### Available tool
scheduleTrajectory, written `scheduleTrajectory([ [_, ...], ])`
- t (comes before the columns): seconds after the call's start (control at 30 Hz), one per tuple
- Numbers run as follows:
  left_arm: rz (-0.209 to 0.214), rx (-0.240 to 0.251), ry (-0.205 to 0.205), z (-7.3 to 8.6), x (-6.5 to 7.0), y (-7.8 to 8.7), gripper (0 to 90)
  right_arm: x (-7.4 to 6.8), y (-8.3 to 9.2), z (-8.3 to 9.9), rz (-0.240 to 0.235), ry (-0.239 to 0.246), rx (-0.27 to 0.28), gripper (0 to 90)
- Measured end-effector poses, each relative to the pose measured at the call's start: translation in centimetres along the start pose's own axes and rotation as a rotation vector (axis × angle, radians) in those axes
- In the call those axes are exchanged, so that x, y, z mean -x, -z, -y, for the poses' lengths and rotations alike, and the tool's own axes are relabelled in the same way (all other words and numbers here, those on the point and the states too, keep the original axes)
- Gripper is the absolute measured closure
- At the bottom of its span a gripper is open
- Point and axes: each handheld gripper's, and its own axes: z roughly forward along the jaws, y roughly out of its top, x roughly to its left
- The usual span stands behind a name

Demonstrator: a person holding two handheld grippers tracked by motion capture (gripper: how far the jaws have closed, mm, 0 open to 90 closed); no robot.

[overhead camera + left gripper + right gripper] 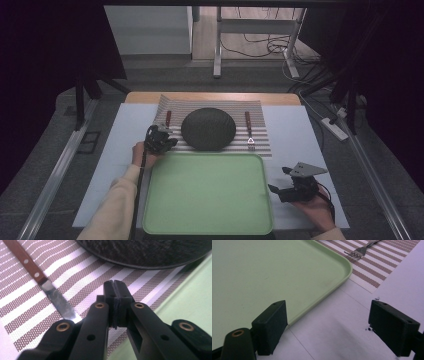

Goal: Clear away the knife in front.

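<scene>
We hold left gripper (115, 287) jaws shut, empty, beside knife (51, 291); reopen, straddle blade. Right gripper (328, 322) jaws wide, idle.

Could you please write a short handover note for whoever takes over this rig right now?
Left gripper: shut, nothing between its jaws, low over the striped mat beside the knife.
Right gripper: open, holds nothing, over the table at the tray's right edge.
Things: plate mid-mat, knife to its left, fork to its right; tray in front of the mat, nothing on it.
Done: nothing lifted yet.
Left: likely move knife, plate and fork onto the tray; the left gripper must open before taking the knife.
</scene>
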Motion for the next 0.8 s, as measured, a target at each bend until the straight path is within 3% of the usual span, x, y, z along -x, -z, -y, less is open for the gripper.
scheduleTrajectory([
  [0.4, 0.028, -0.025, 0.055, 1.0, -1.1, -0.6, 88.5, 0.0, 0.1, 0.1, 0.0, 0.001, 0.004, 15.7],
  [0.8, 0.015, -0.03, 0.08, 1.9, -2.4, 0.1, 88.5, 0.1, 0.2, 0.1, 0.001, 0.002, 0.002, 15.8],
])
